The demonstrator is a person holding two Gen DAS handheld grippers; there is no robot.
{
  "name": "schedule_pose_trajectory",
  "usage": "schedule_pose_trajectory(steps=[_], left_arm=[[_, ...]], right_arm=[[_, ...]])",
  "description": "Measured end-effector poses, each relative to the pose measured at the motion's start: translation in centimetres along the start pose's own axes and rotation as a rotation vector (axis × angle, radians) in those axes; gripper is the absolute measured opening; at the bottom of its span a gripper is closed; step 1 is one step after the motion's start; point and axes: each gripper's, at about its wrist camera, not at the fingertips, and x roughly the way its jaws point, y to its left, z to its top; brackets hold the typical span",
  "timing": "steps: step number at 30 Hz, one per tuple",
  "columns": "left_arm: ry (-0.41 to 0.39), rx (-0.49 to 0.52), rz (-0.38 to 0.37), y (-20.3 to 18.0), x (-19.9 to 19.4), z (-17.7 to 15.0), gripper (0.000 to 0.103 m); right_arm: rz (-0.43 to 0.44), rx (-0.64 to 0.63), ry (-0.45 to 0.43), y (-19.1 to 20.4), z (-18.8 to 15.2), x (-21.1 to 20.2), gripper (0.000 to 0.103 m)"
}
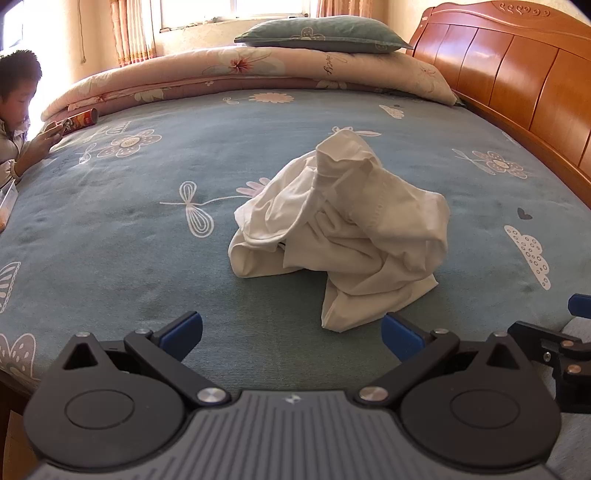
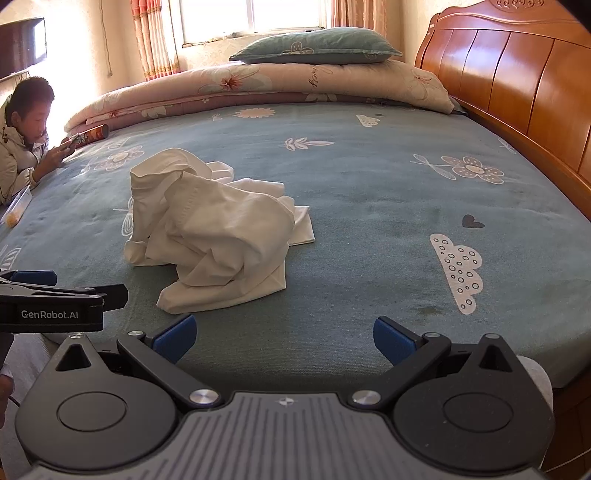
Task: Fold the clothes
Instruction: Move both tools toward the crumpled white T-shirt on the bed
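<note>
A crumpled white garment [image 1: 340,229] lies heaped on the blue flowered bed sheet [image 1: 147,206]. My left gripper [image 1: 291,334] hovers over the near edge of the bed, jaws wide open and empty, with the heap just ahead and a little right of centre. In the right wrist view the same white garment [image 2: 210,229] sits ahead and to the left. My right gripper [image 2: 284,338] is open too, nothing between its blue pads [image 2: 393,339], above the bare sheet [image 2: 369,206]. The left gripper's body [image 2: 51,306] shows at the left edge of that view.
A folded floral quilt [image 1: 251,75] with a green pillow [image 1: 321,35] lies along the far side. A wooden headboard [image 1: 517,81] runs down the right. A person [image 1: 16,110] leans on the left edge holding something small, beside a snack tube [image 1: 83,120].
</note>
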Motion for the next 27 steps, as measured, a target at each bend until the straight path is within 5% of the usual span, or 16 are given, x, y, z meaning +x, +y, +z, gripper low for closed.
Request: schedule_pose_trajectory(steps=[27], left_arm=[[0.014,-0.029,-0.037,0.22,0.28,0.05,0.103]], right_arm=[[0.017,0.002,-0.022,-0.17,-0.11,-0.08,0.103]])
